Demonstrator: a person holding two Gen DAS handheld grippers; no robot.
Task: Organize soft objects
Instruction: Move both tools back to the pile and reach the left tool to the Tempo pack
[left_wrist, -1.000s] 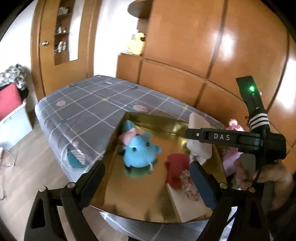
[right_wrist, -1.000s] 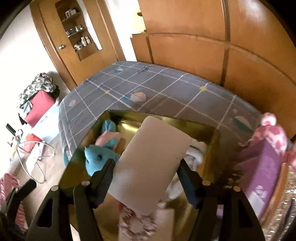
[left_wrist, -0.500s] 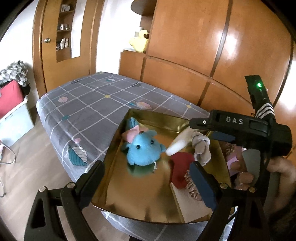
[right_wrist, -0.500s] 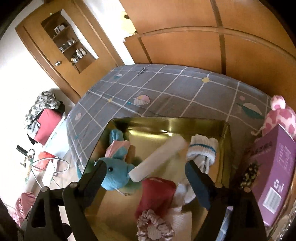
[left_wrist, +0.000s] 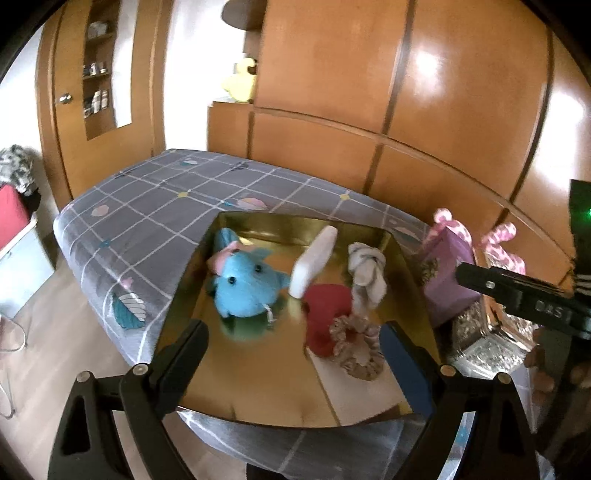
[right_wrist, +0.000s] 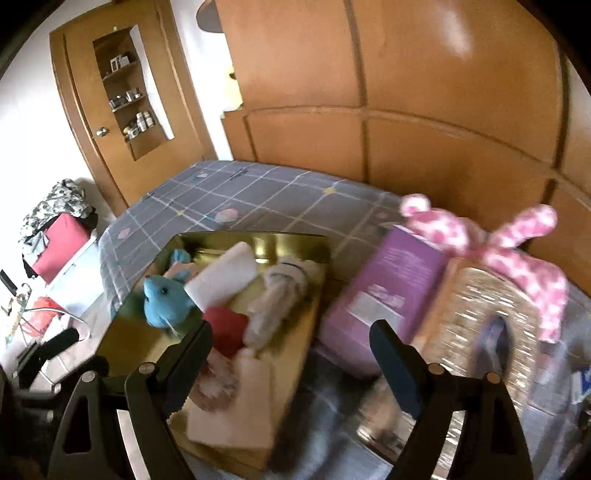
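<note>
We dropped white foam block into shiny gold tray, leaning on blue plush toy | right gripper jaws just opened, swung right, empty | left gripper wide, empty

The white foam block no longer sits between the fingers of the right gripper; it lies in the gold tray, ahead of the left finger. The jaws have just been opening, now empty, over the tray's edge beside the purple box.
</note>
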